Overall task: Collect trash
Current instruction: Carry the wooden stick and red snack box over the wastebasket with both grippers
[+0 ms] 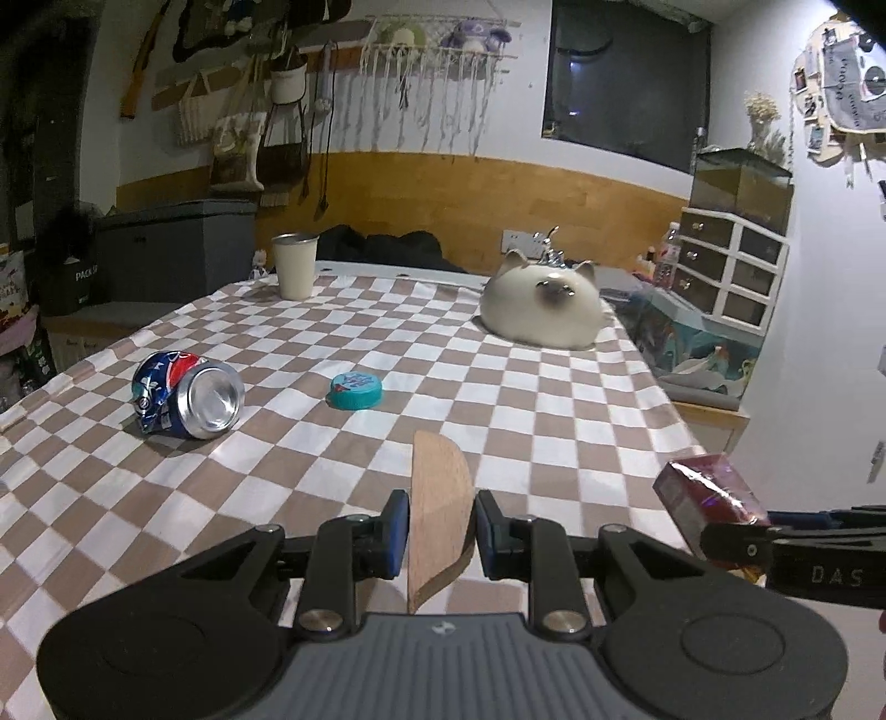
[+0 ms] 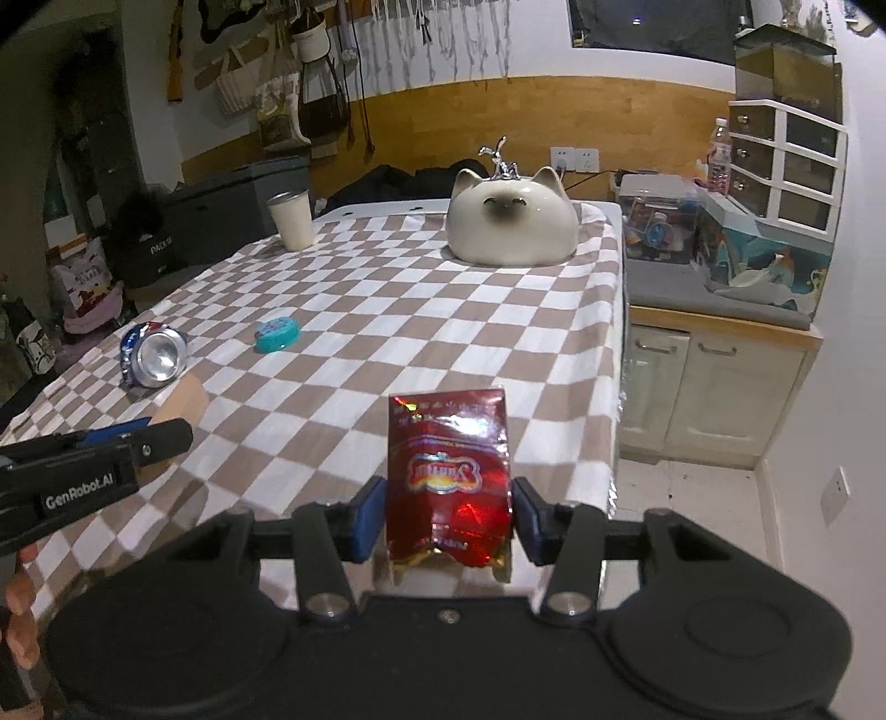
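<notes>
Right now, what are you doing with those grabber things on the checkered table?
A person is tidying up trash with two handheld grippers. The left gripper holds a flat brown wooden piece, and the right gripper holds a crinkly red foil packet. A crushed blue soda can and a round teal plastic lid lie on the brown-and-white checkered tablecloth, not yet picked up.

A white wall (image 1: 637,160) with a wood-coloured lower band (image 2: 637,119) backs the room, hung with bags and a fringed macramé shelf (image 1: 437,52). A dark window (image 1: 626,83) sits to the right. A white drawer unit (image 2: 786,160) (a glass tank above it) stands over cream cabinets (image 2: 714,387). Dim indoor light; pale floor (image 2: 698,509).
</notes>
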A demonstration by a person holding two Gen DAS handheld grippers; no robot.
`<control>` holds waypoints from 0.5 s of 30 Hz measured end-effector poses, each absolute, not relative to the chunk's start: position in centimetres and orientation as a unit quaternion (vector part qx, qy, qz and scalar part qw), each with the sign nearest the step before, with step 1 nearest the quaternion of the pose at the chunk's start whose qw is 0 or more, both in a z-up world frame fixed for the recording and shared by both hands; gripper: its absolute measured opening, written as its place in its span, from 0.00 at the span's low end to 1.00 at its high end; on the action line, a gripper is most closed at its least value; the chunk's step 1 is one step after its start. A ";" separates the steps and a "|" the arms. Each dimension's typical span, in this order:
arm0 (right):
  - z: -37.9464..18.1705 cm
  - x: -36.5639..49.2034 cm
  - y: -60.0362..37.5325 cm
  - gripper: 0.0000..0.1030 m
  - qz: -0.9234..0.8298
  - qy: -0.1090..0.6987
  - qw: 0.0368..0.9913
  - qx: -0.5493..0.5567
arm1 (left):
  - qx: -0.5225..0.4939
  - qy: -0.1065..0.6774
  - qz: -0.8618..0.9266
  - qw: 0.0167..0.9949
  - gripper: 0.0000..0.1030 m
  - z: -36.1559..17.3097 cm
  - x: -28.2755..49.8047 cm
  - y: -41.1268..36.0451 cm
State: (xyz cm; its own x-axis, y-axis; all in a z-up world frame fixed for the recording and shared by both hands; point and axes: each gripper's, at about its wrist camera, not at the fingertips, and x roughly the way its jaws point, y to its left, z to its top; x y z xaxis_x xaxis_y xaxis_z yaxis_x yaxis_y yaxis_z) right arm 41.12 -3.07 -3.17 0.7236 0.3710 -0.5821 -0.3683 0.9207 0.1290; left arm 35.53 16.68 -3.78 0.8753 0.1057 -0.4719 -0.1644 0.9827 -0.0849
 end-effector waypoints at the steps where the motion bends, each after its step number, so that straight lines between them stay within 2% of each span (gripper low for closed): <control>1: -3.1 40.6 -3.4 0.48 0.199 0.312 0.929 0.004 | -0.063 0.238 0.067 0.967 0.26 -3.7 35.0 16.5; 15: -2.0 33.7 -8.9 0.48 0.189 0.286 0.939 0.019 | -0.054 0.237 0.060 0.968 0.26 -2.9 29.2 11.7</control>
State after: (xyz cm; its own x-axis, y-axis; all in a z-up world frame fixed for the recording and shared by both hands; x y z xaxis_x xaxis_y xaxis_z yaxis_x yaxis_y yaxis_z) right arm 33.74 -8.87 -1.97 0.7645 0.3657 -0.5309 -0.3441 0.9279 0.1435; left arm 29.18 11.73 -2.90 0.8802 0.0909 -0.4659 -0.1424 0.9869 -0.0765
